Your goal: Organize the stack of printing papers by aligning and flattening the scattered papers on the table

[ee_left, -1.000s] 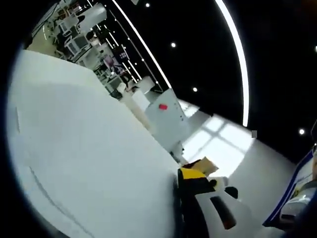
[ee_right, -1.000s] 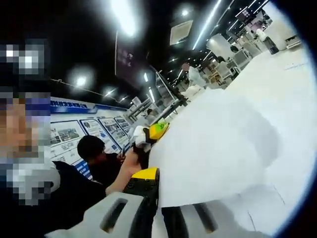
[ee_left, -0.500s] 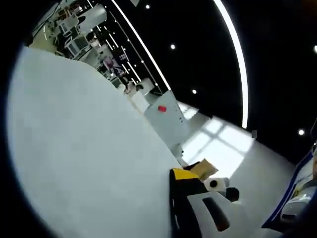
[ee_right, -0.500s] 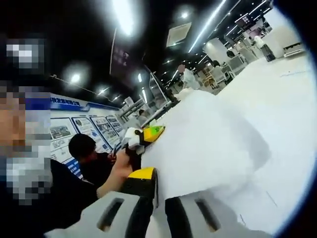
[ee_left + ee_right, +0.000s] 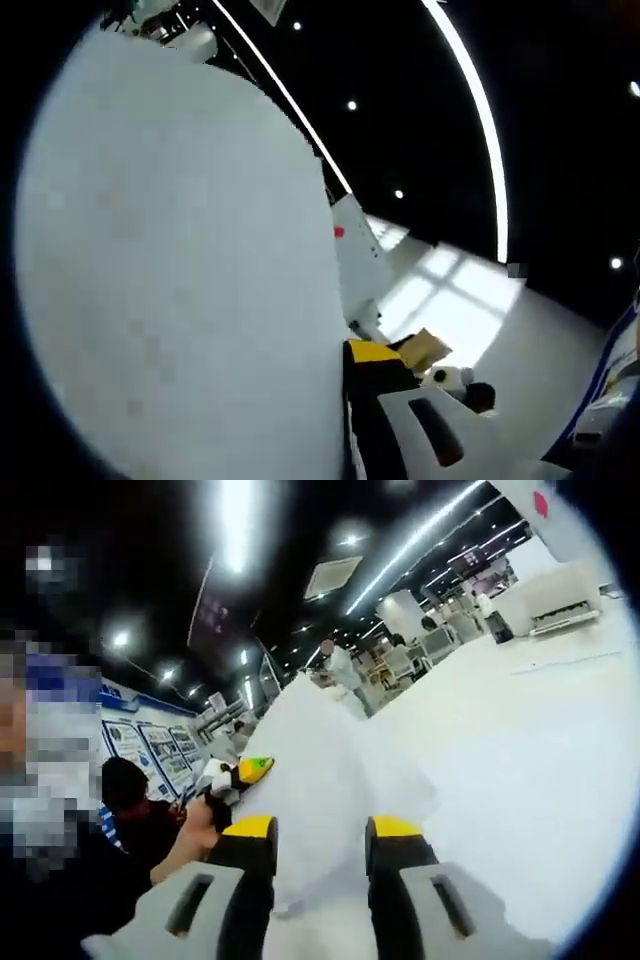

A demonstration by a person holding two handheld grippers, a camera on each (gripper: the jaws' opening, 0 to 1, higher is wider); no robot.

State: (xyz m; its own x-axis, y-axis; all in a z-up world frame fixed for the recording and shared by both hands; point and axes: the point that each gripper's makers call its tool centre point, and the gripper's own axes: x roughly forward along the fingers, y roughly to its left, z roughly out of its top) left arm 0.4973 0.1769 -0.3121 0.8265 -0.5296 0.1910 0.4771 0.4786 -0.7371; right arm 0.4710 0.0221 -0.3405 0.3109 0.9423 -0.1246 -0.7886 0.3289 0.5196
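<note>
Paper (image 5: 170, 280), white and close up, blocks most of the left gripper view, so of the left gripper (image 5: 390, 420) I see one yellow-tipped jaw beside the sheet's edge and cannot tell how its fingers stand. Right gripper (image 5: 318, 830) has its jaws apart, straddling the near edge of the raised, humped paper (image 5: 320, 770) over the white table (image 5: 520, 750), no clamp. Beyond: ceiling light strips (image 5: 478, 110), wall posters (image 5: 135, 745), a seated person (image 5: 135, 810), the left gripper (image 5: 235, 775) at the sheet's far side.

Dark ceiling with glaring light strips (image 5: 480, 100), overexposed blurred white paper (image 5: 170, 290), strong fisheye bending at edges
</note>
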